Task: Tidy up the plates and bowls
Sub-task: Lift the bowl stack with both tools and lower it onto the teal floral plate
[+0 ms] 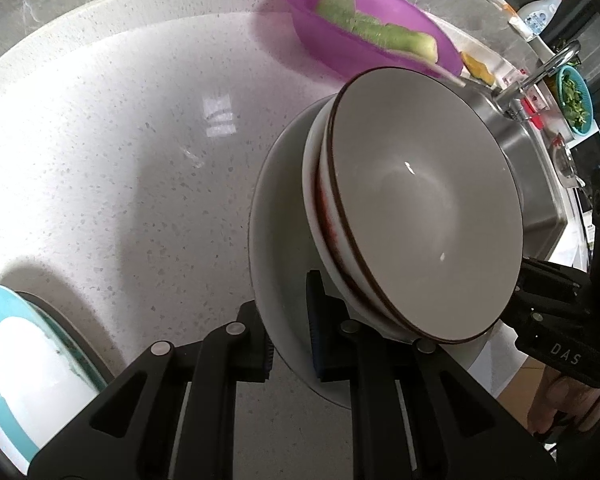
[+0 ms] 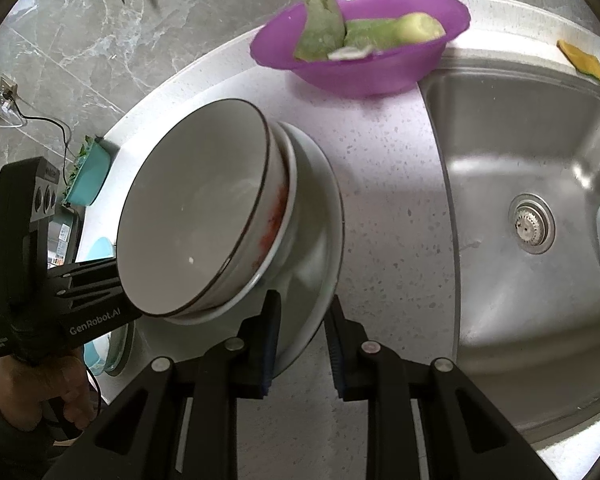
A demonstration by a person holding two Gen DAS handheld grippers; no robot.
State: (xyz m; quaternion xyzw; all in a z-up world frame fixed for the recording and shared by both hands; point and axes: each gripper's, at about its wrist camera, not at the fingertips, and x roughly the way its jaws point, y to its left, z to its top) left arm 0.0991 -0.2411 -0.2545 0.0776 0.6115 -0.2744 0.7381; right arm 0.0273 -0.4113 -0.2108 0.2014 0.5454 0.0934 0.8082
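We had the left gripper (image 1: 290, 334) pinching the plate (image 1: 278, 216) rim | right gripper (image 2: 302, 344) clamped its opposite rim | two bowls (image 1: 424, 208) sat stacked on it | held over the counter (image 1: 120, 152), beside the sink (image 2: 520, 160)

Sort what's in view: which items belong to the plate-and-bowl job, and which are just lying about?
Job: plate, two stacked bowls on it, teal plate, left claw, right claw.

Lying about: purple basin of green vegetables, sink, spray bottle.
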